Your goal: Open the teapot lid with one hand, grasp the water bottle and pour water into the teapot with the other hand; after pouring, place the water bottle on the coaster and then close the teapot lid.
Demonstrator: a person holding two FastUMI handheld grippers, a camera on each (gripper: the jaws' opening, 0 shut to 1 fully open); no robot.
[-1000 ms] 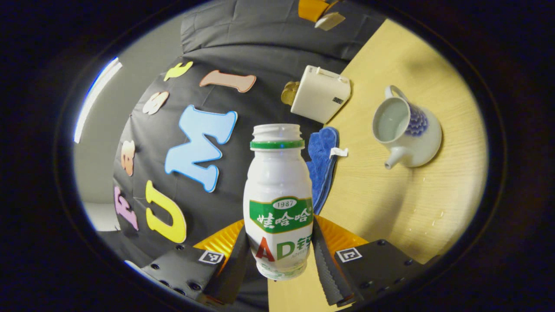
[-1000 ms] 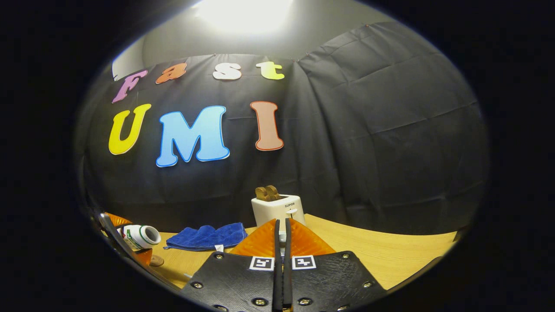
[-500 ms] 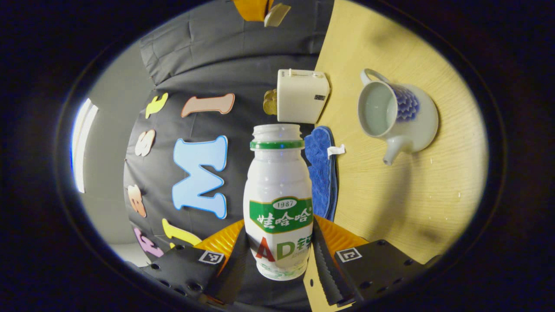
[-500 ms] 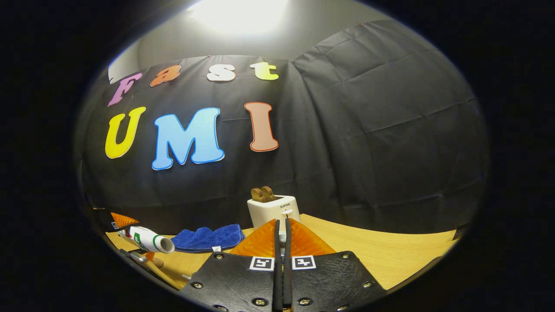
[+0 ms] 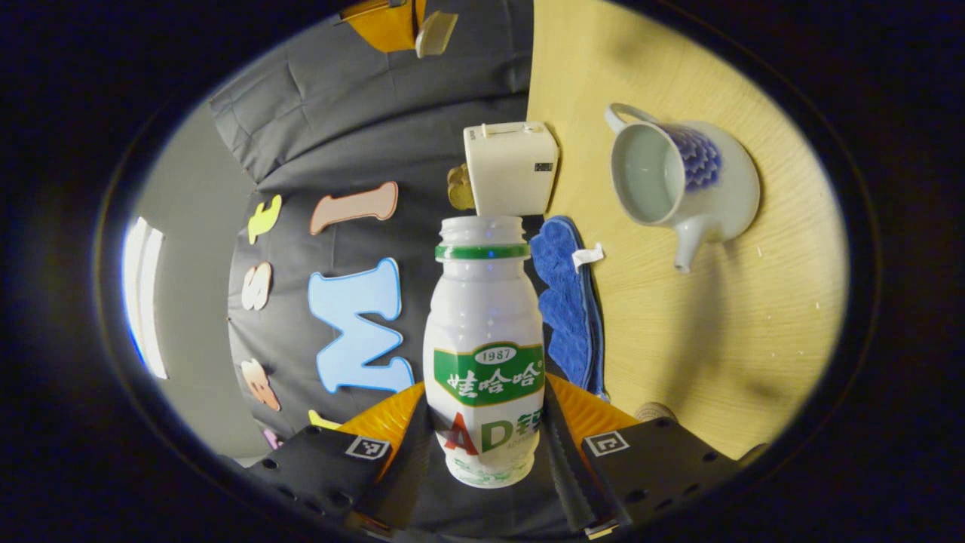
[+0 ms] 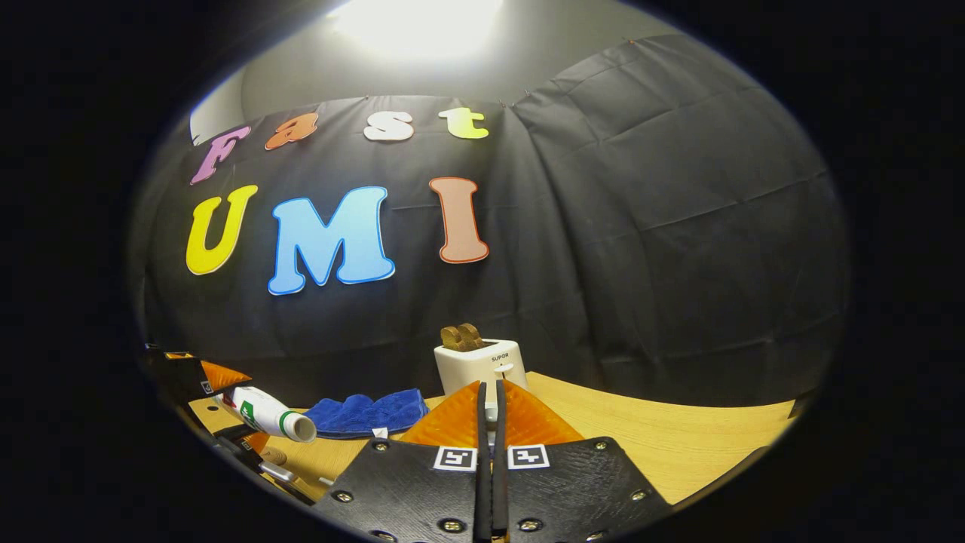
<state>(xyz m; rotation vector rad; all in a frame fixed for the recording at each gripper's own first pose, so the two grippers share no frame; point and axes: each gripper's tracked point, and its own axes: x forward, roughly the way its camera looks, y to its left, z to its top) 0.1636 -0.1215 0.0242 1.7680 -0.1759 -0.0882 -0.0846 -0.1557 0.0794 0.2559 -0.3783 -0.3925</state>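
Note:
My left gripper [image 5: 486, 411] is shut on a white water bottle [image 5: 482, 339] with a green label and no cap, held low on its body. In the right gripper view that bottle [image 6: 271, 413] lies tilted, mouth to the right and slightly down. The white and blue teapot [image 5: 690, 185] stands on the table with no lid on, water showing inside. My right gripper [image 6: 490, 392] has its fingers pressed together; in the left gripper view a pale teapot lid [image 5: 436, 33] sits at its tips [image 5: 384, 21]. A small round coaster [image 5: 654, 411] lies near my left fingers.
A white toaster [image 5: 513, 167] with bread in it stands at the back of the wooden table [image 5: 716, 324], also the toaster [image 6: 479, 362] ahead of my right gripper. A blue cloth [image 5: 569, 302] lies beside it. Small drops dot the table near the teapot.
My left gripper has rolled further, tipping the bottle's mouth lower and carrying it toward the teapot. The right gripper has barely moved.

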